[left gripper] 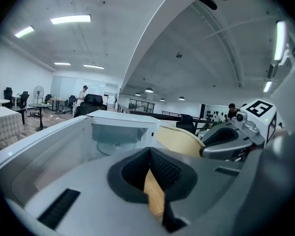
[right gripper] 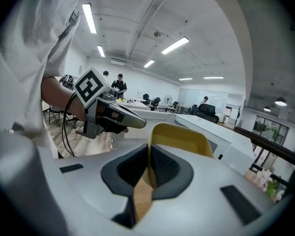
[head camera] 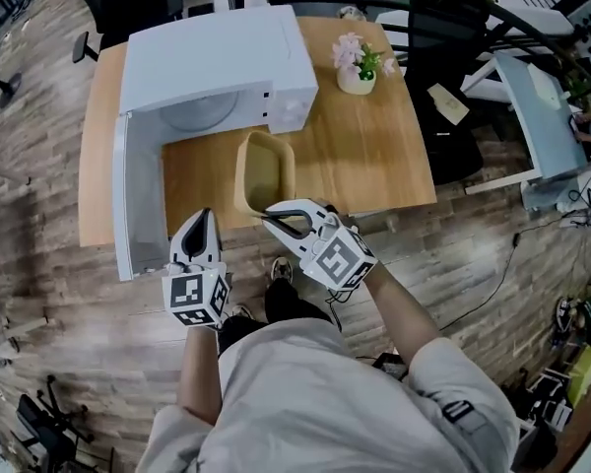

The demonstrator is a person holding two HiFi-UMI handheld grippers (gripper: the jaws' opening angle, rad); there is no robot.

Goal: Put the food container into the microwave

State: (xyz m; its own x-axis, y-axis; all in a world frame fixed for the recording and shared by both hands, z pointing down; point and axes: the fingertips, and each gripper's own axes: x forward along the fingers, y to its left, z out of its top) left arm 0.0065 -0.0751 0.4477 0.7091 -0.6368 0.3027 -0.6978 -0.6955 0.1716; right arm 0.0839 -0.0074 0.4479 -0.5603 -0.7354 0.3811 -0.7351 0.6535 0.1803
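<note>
While tight on yellow food container (head camera: 266, 170) rim, right tool (head camera: 271, 216); left tool (head camera: 204, 215) closed, empty

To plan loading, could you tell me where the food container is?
In the head view the food container is at the table's near edge, before the open microwave, its rim in the right gripper.

The microwave (head camera: 217, 62) is gaping open toward the front; its door (head camera: 138, 193) is walling off the left side, and the container (head camera: 266, 170) is filling the space just before the opening.
</note>
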